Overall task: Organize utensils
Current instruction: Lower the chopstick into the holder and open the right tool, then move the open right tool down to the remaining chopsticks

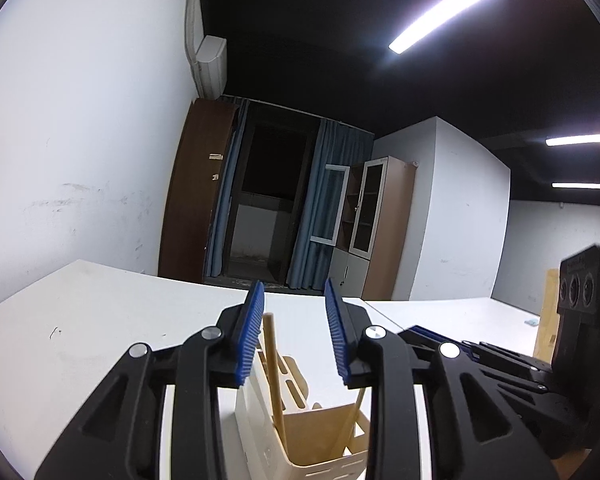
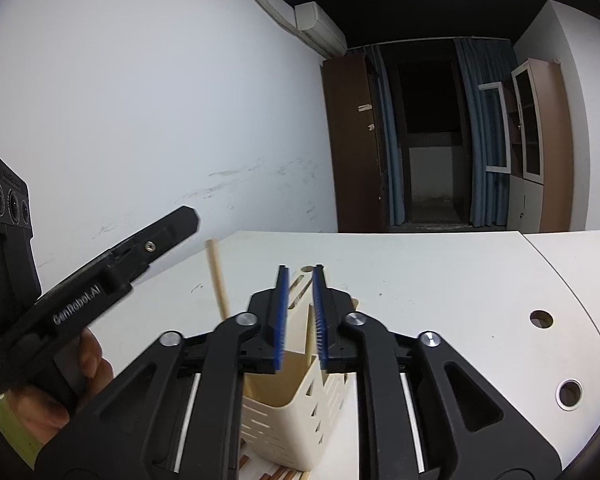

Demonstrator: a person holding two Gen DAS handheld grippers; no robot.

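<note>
Blue-padded left tongs (image 1: 294,332) are standing released right above the cream slotted holder (image 1: 300,436) on the white counter (image 1: 80,320), w/ one wooden stick (image 1: 274,376) rising just inside the pad at 9 o'clock, not pinched. Second stick (image 1: 350,424) is leaning at 4 o'clock in the holder. Right tongs (image 2: 300,312) are hanging over the same holder, slightly parted, nothing squeezed; a stick is showing in the gap. To finish well, I'd say both should be lifting straight up, no sideways drag, else the light holder tips. Left unit is pointing level, right dipping a bit; a hand (image 2: 52,392) is gripping the left handle at 8 o'clock.
</note>
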